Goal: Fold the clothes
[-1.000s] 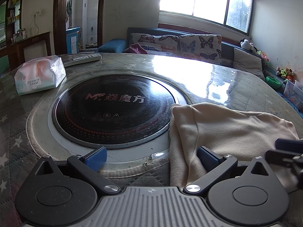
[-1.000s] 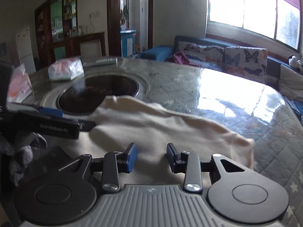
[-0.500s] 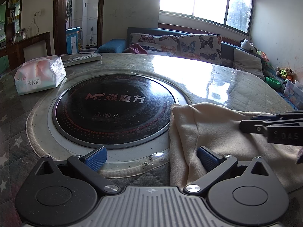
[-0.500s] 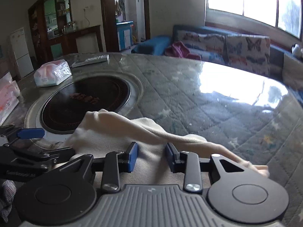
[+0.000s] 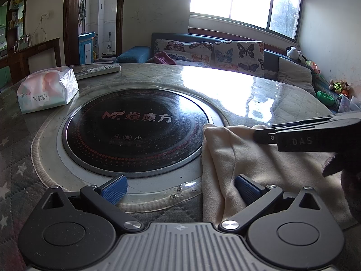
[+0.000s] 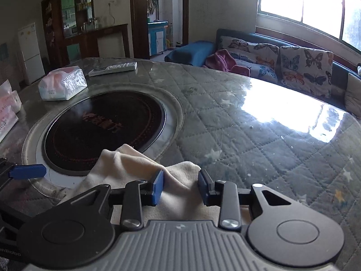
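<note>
Daylight from a wide window glares off the round glass-topped table with its quilted grey star-print cover (image 6: pixel 259 149), and both tools work at its near edge. Right gripper (image 6: pixel 180 186) has its blue pads parted, with a raised ridge of the cream fleece garment (image 6: pixel 126 167) lying between them; whether the pads actually pinch the cloth I cannot tell, though the gap looks too broad for a firm bite. It sits there, I judge, to lift or carry that fold across. Left gripper (image 5: pixel 179 187) is spread wide and empty, its right pad resting at the garment's left border (likely placed to pin or catch that edge).

Outward from the pads, the garment lies at the near right of the table, bunched into soft ridges, one corner overlapping the rim of the round black induction hob (image 5: pixel 135 126). It looks thick, limp and matte, partly doubled over itself. Farther left sit a white plastic tissue pack (image 5: pixel 47 90) and a pale remote control (image 5: pixel 99 70).
</note>
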`<action>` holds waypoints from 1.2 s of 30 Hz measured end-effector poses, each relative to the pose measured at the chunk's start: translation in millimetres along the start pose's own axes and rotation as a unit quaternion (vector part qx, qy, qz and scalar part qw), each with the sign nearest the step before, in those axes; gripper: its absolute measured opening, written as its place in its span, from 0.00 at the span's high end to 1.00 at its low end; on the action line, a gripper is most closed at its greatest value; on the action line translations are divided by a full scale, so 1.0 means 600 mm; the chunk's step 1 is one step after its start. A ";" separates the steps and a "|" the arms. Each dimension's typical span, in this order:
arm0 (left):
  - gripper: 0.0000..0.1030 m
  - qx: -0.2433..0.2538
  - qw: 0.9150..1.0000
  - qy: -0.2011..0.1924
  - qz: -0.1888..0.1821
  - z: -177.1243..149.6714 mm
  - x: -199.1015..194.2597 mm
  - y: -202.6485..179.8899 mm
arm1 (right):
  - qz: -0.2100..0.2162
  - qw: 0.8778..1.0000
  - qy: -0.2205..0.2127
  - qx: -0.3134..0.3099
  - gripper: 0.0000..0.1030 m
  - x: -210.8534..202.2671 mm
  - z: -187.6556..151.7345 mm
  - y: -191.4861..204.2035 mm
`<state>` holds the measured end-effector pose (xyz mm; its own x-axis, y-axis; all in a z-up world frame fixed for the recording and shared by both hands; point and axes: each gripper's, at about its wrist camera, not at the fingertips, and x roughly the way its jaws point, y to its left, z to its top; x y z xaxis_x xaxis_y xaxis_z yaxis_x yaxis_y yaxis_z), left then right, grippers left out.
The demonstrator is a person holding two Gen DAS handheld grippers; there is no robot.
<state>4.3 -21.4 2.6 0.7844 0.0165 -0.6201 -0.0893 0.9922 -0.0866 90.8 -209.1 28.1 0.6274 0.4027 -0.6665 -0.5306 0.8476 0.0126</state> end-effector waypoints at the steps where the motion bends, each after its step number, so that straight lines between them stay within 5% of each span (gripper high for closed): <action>1: 0.00 0.000 1.000 0.000 0.000 0.000 0.000 0.000 | 0.000 1.000 -0.005 -0.002 0.68 -0.003 0.002 0.002; 10: 0.00 0.000 1.000 0.000 0.000 0.000 0.000 0.001 | 0.005 1.000 0.004 -0.024 0.67 0.022 0.011 0.026; 17: 0.00 0.001 1.000 0.000 0.001 0.000 0.001 0.001 | 0.003 1.000 -0.018 -0.013 0.67 -0.028 0.014 0.004; 25: 0.00 0.001 1.000 0.000 0.000 0.000 0.001 0.001 | -0.030 0.999 -0.030 0.026 0.68 -0.115 -0.043 -0.057; 36: 0.00 0.003 1.000 0.001 0.001 0.000 0.001 0.000 | -0.057 0.994 -0.023 0.086 0.67 -0.119 -0.090 -0.121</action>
<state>4.8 -21.2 2.1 0.7831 0.0190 -0.6217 -0.0883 0.9928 -0.0809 53.8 -317.8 34.5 0.7051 0.3123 -0.6367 -0.3520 0.9335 0.0680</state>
